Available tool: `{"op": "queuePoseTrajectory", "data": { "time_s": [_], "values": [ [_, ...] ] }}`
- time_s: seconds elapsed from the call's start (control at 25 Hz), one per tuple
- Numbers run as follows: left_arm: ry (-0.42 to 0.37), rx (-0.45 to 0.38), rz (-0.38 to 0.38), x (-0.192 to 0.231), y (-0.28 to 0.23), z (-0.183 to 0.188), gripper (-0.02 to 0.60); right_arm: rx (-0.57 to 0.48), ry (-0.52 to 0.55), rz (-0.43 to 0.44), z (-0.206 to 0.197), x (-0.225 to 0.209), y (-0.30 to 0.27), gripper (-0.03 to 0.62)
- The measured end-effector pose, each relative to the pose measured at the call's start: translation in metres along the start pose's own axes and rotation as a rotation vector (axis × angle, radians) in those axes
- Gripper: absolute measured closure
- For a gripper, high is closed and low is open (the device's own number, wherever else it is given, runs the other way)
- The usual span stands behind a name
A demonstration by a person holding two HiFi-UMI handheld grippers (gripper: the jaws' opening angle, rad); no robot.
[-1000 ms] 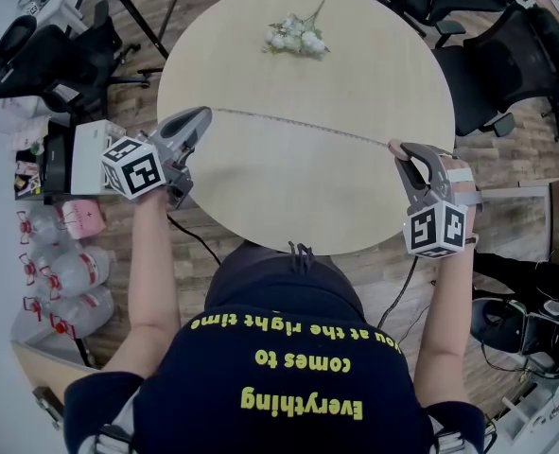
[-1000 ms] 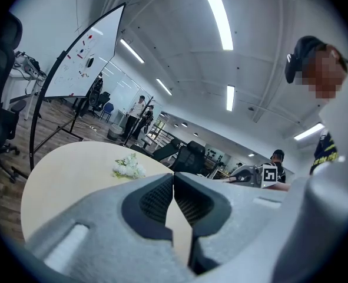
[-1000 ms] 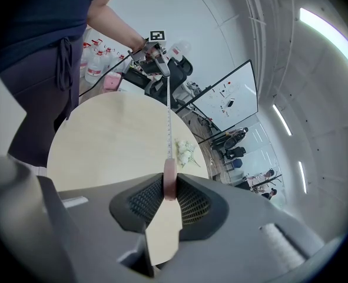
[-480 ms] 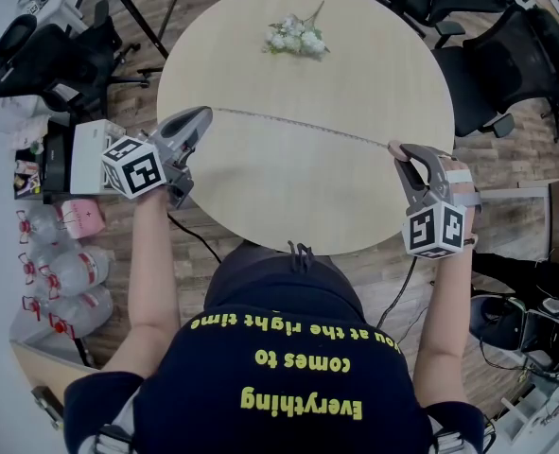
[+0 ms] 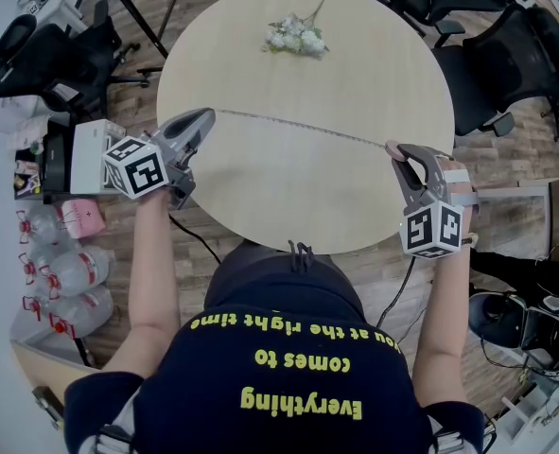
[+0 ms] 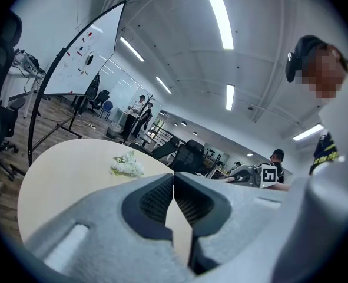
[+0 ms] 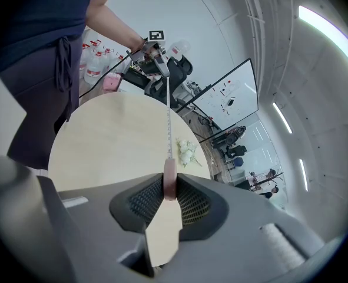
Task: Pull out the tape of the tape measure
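R gripper (image 5: 393, 149), at the right edge of the round table (image 5: 260, 187), is clamped on the pink tape measure case (image 7: 169, 178). L gripper (image 5: 208, 114), over the table's left edge, has jaws together, pinching the end of the tape (image 5: 298, 126). Tape is stretched straight across the table from L to R, slightly slanted, w/ the case end nearer the person. Flowers (image 5: 296, 36) lie at the table's far side.

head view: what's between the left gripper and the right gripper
The tape, stretched from the left gripper to the pink case clamped in the right gripper, over bare table. The head view shows it, the right gripper view too.
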State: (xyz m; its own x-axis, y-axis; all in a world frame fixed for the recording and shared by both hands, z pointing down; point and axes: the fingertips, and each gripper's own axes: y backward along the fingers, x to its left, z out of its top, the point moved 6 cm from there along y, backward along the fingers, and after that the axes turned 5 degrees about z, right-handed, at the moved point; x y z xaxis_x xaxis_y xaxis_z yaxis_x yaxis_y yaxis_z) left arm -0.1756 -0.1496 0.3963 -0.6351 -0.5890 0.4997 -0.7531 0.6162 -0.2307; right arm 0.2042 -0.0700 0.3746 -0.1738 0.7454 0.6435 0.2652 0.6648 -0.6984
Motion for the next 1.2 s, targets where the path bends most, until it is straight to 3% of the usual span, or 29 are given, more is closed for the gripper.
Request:
{"op": "queuePoseTrajectory", "data": {
  "time_s": [1.2],
  "values": [
    [0.031,0.059,-0.153,-0.050,-0.041,-0.024,0.574,-0.048,-0.014,0.019,0.024,0.003,-0.009,0.511]
  ]
}}
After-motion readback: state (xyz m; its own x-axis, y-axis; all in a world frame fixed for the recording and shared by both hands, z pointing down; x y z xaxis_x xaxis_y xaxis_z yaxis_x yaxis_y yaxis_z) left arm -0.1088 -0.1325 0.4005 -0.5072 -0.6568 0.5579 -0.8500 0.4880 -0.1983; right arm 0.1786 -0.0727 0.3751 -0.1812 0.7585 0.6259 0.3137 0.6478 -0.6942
